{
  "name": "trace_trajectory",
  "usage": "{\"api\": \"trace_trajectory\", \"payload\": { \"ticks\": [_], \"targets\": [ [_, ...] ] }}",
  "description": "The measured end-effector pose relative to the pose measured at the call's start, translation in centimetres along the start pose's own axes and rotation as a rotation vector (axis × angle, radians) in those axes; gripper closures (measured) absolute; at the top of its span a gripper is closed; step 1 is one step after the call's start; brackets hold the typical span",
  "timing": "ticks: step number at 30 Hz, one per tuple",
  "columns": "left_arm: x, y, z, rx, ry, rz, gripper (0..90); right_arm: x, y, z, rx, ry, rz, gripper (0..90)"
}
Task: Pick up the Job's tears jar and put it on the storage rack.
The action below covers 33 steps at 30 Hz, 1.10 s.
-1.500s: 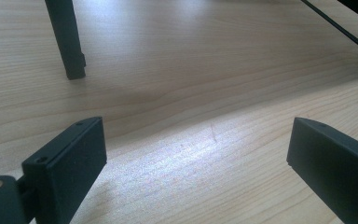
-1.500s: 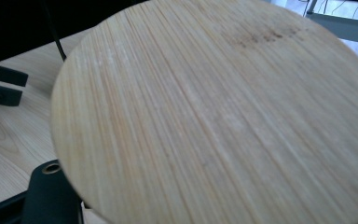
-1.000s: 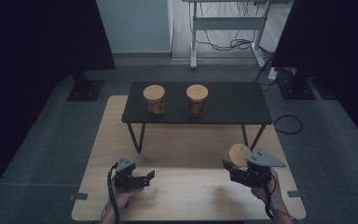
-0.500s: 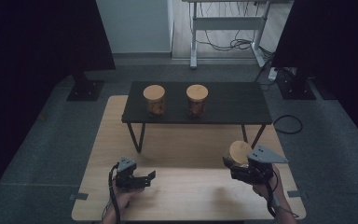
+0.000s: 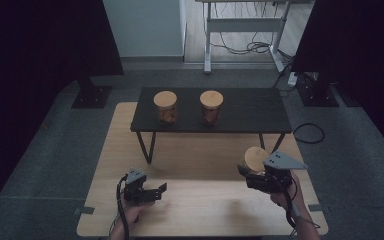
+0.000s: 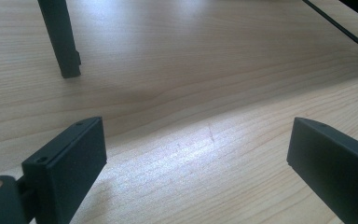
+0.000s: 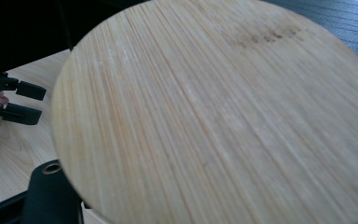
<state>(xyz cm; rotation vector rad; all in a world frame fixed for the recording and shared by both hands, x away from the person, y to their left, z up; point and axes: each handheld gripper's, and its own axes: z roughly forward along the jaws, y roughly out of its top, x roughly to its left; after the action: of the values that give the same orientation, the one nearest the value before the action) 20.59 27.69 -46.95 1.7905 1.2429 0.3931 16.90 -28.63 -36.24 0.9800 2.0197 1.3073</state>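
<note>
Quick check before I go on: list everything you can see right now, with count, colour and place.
jars with wooden lids: 2, clear with tan lids, side by side on the black table, left one, right one
third jar: 1, tan wooden lid, held at the right front of the wooden table, lid close up in the right gripper view
black table: 1, black top and thin legs, standing on the wooden table
wooden table: 1, light wood, under everything
desk frame: 1, grey, at the back, cables under it
cable loop: 1, black, on the floor at right
left hand-held gripper: 1, black, jaws open, nothing between them
right hand-held gripper: 1, black, shut on the third jar
</note>
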Motion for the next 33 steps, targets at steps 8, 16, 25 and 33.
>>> {"api": "trace_trajectory", "payload": {
  "ticks": [8, 16, 25, 33],
  "targets": [
    [0.1, 0.0, 0.0, -0.003, 0.0, -0.002, 4.2, -0.4, 1.0, -0.1, -0.008, -0.004, -0.006, 24.6],
    [0.1, 0.0, 0.0, -0.002, 0.0, -0.004, 4.2, -0.5, 1.4, 0.0, -0.002, -0.005, -0.011, 24.6],
    [0.2, 0.0, 0.0, -0.004, 0.003, -0.007, 4.1, -1.0, 1.7, 0.2, -0.01, -0.003, 0.004, 24.6],
    [0.3, 0.0, 0.0, 0.0, 0.004, -0.006, 4.2, -1.3, 2.2, 0.4, -0.009, -0.003, 0.006, 24.6]
  ]
}}
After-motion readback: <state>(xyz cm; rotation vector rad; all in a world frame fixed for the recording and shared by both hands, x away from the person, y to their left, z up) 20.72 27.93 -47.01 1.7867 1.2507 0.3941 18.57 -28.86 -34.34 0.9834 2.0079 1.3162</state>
